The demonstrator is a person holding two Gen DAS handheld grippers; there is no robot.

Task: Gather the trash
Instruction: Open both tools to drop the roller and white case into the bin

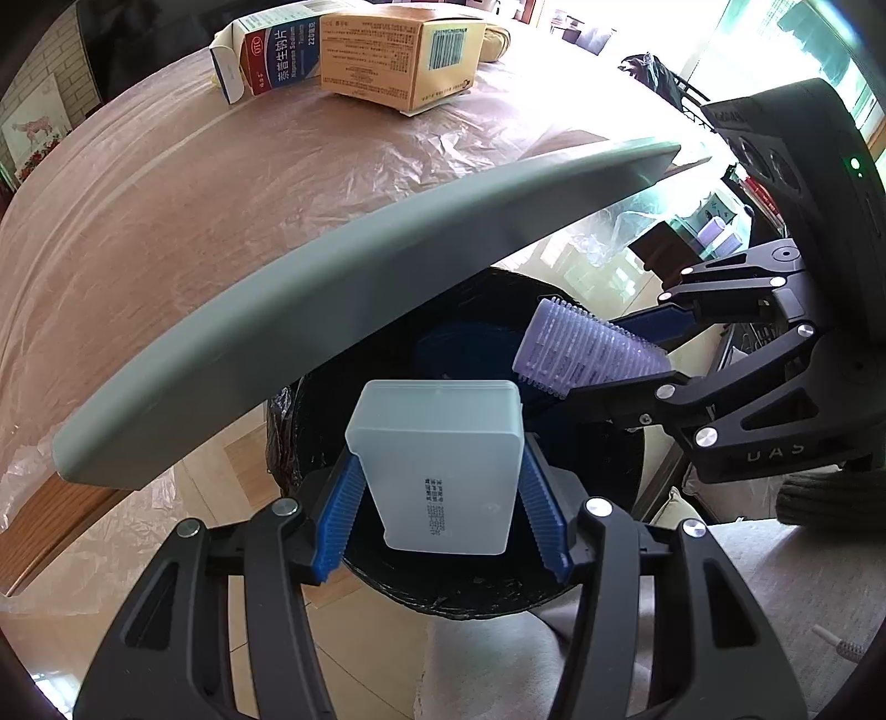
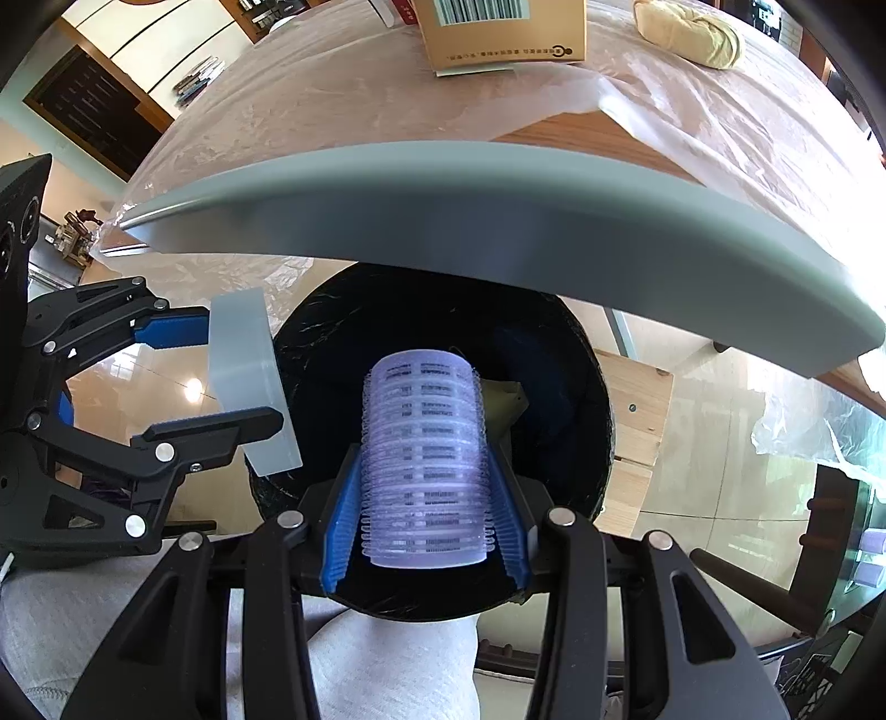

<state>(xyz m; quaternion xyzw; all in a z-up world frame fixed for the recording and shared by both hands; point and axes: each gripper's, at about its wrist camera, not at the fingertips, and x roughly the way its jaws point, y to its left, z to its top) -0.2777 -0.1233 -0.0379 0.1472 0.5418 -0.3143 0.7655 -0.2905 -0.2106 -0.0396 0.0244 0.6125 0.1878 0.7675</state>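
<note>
We look down along two hand-held grippers poised over a round bin lined with a black bag (image 1: 443,587), which stands on the pale tiled floor just below the table's edge. Inside the bin we can make out a dark blue shape and something olive-coloured; the rest is too dark to tell. Our left gripper (image 1: 440,482) is clamped on a frosted white plastic box (image 1: 443,465), held between its blue pads above the bin's mouth. Our right gripper (image 2: 423,526) is closed around a lilac hair roller (image 2: 423,454) with bristly ridges, also above the opening. The two grippers sit just beside each other. A grey table edge (image 1: 310,310) arches over the bin. The tabletop is wooden, covered in thin clear plastic sheeting (image 1: 183,183). At its far side lie a tan cardboard carton (image 1: 398,55) with a barcode, a medicine box (image 1: 271,55) with red and blue print touching it, and a yellowish cloth bundle (image 2: 692,30). Bright daylight floods the room from windows
</note>
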